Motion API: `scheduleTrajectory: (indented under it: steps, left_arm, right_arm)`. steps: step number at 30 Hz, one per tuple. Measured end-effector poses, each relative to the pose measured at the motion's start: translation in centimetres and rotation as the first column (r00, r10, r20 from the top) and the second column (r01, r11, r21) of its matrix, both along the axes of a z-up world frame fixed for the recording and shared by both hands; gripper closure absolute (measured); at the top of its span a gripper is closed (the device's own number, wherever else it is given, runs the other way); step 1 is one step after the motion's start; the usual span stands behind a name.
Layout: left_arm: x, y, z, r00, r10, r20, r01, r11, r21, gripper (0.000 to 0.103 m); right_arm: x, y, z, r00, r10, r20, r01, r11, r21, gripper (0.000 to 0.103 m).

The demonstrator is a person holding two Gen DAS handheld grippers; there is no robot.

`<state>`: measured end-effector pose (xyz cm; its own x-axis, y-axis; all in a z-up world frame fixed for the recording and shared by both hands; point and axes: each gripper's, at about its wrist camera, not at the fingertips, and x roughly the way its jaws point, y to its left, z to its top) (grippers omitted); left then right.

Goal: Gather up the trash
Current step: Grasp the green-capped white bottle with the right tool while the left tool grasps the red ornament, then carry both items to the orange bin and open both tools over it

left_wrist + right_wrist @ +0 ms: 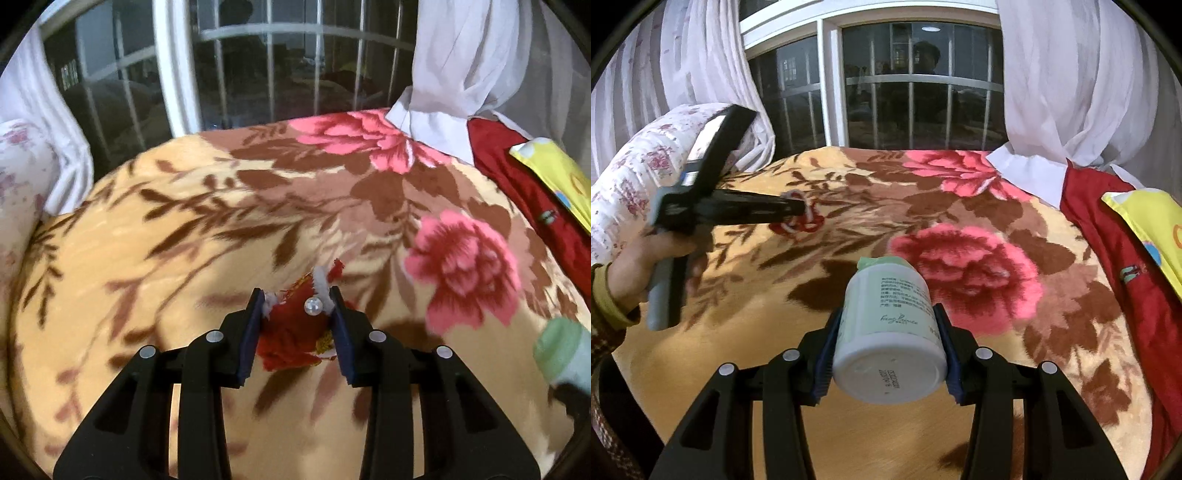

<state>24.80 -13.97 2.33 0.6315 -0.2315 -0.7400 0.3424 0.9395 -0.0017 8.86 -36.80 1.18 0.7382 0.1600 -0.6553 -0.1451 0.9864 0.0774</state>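
Bed blanket (155,229) fills both frames. Left claw (297,295) pinches a red scrap (291,332) at lower centre; right claw (890,332) grips a bottle (890,328). Both picked; next, likely carry them to a bin, none visible.

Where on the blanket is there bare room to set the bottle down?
Free: the broad tan stretch of blanket between the right gripper, shut on the bottle, and the floral pillow; also the pink-flower area ahead. Crowded: right edge with red cloth and yellow packet; left gripper grips a red ornament.
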Motion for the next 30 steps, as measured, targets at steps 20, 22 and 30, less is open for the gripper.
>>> scheduleTrajectory:
  steps: [20, 22, 30]
  left_arm:
    - [-24.6, 10.1, 0.5, 0.985, -0.169, -0.031, 0.167, 0.984, -0.053, 0.068]
    - [-27.1, 10.4, -0.7, 0.977, -0.204, -0.064, 0.2, 0.978, -0.065, 0.068]
    - [-33.1, 11.2, -6.3, 0.937, -0.272, -0.218, 0.268, 0.962, -0.049, 0.068]
  right_arm:
    - [-14.8, 10.4, 0.7, 0.984, 0.176, -0.042, -0.174, 0.984, 0.051, 0.055]
    - [-16.8, 11.5, 0.0, 0.974, 0.212, -0.075, -0.207, 0.976, 0.067, 0.055]
    - [-20.9, 15.2, -5.8, 0.917, 0.288, -0.275, -0.271, 0.958, 0.099, 0.055]
